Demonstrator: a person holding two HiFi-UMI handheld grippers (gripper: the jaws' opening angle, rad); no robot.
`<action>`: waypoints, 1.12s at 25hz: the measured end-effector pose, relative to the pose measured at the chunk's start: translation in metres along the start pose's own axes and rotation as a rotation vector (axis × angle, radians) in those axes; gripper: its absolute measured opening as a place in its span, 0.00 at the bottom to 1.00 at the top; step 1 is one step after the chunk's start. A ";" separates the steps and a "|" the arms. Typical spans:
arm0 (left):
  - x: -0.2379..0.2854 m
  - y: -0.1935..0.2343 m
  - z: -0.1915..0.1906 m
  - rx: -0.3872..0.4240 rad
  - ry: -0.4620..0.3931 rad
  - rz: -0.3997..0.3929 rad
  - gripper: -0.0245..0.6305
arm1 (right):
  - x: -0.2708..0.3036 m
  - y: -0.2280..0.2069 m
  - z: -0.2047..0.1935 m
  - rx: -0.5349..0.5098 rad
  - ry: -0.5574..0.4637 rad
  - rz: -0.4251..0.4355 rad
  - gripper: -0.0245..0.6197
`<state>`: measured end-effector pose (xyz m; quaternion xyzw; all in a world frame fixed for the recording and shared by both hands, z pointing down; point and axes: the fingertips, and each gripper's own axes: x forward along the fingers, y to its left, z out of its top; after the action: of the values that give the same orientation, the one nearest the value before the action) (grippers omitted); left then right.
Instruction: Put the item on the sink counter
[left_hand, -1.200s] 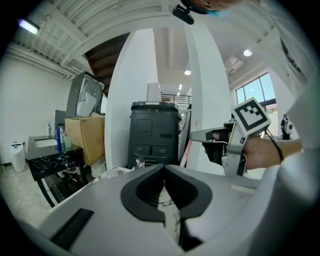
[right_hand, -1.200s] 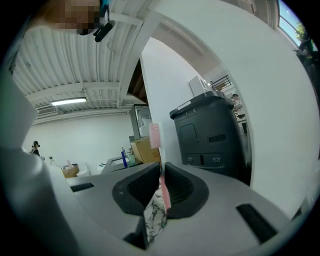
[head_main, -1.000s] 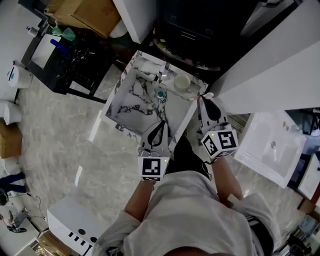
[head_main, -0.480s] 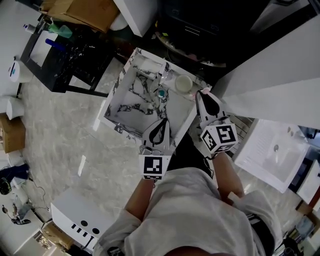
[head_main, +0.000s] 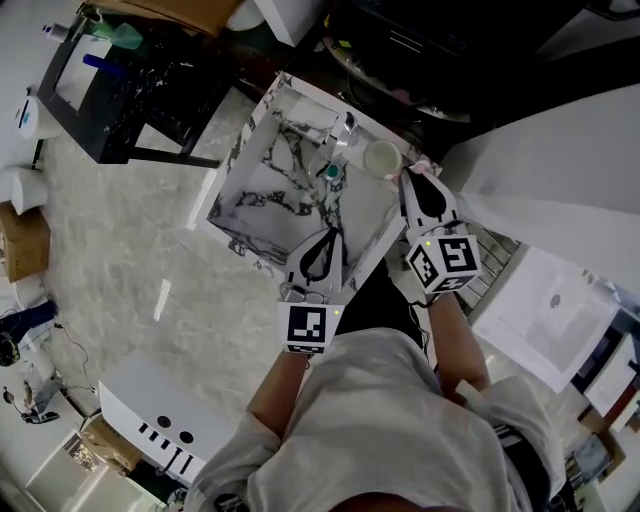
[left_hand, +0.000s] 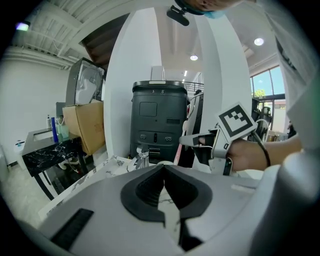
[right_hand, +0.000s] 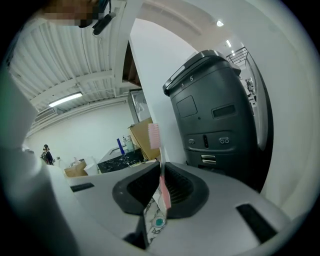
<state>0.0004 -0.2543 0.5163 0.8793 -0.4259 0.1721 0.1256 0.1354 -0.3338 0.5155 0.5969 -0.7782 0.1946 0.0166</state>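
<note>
A pink toothbrush (right_hand: 153, 135) stands upright between the jaws of my right gripper (right_hand: 161, 172), which is shut on its handle. In the head view that right gripper (head_main: 410, 176) hovers over the right rim of the marble sink counter (head_main: 238, 243), the toothbrush (head_main: 421, 165) at its tips just right of a white cup (head_main: 381, 157). My left gripper (head_main: 324, 235) is shut and holds nothing, poised above the near edge of the basin. The faucet (head_main: 341, 129) and a teal drain (head_main: 331, 172) sit at the basin's far side. The left gripper view shows the right gripper (left_hand: 192, 142) ahead.
A dark grey machine (left_hand: 159, 117) stands right behind the sink. A black marble table (head_main: 120, 85) with bottles and a cardboard box (left_hand: 88, 125) lie to the left. A white box (head_main: 160, 425) sits on the floor at lower left, a white basin panel (head_main: 560, 315) at right.
My right gripper has moved the toothbrush closer to the white cup. The left gripper has kept its place over the basin's near edge. The head view has shifted slightly.
</note>
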 end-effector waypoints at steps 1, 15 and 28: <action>0.001 0.001 -0.002 -0.003 0.004 0.001 0.05 | 0.003 0.000 -0.001 -0.008 0.002 0.002 0.08; 0.014 0.022 -0.010 -0.037 0.027 0.035 0.05 | 0.035 0.000 -0.007 -0.026 0.043 0.045 0.08; 0.020 0.031 -0.016 -0.047 0.045 0.060 0.05 | 0.055 -0.005 -0.045 0.026 0.133 0.060 0.08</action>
<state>-0.0160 -0.2816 0.5416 0.8588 -0.4531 0.1858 0.1505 0.1154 -0.3706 0.5730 0.5591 -0.7904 0.2443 0.0546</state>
